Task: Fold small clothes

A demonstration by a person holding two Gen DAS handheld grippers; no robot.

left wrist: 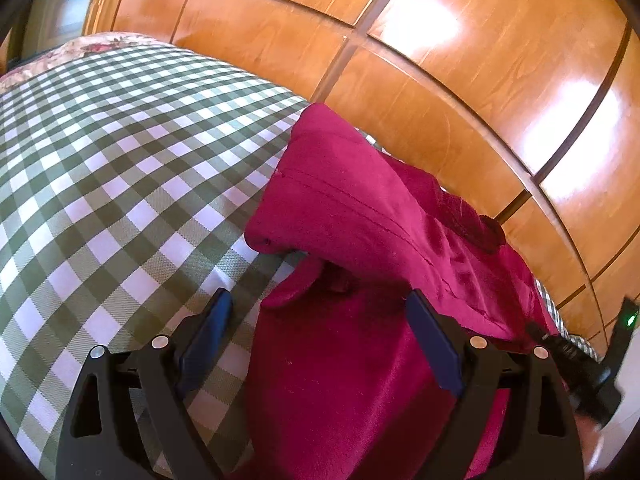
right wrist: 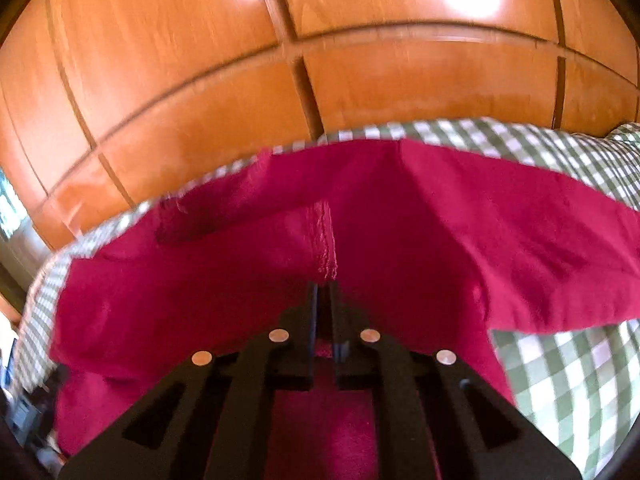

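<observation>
On the checked bed [left wrist: 120, 152], right gripper [right wrist: 324, 286] pinches the crimson garment [left wrist: 344, 208] — left gripper [left wrist: 320, 312] gapes empty; a thin seam grip could slip.

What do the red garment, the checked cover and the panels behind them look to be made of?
Red garment: soft woven or brushed cloth, matte with a slight sheen, stitched seam visible. Checked cover: woven fabric, green-and-white gingham with visible weave. Panels: wood or wood veneer, glossy varnish, grain and bright window reflections.

Left gripper [left wrist: 320, 300] fingers spread wide, angled downward; right gripper [right wrist: 324, 286] fingers pinched together, pitched steeply down.
</observation>
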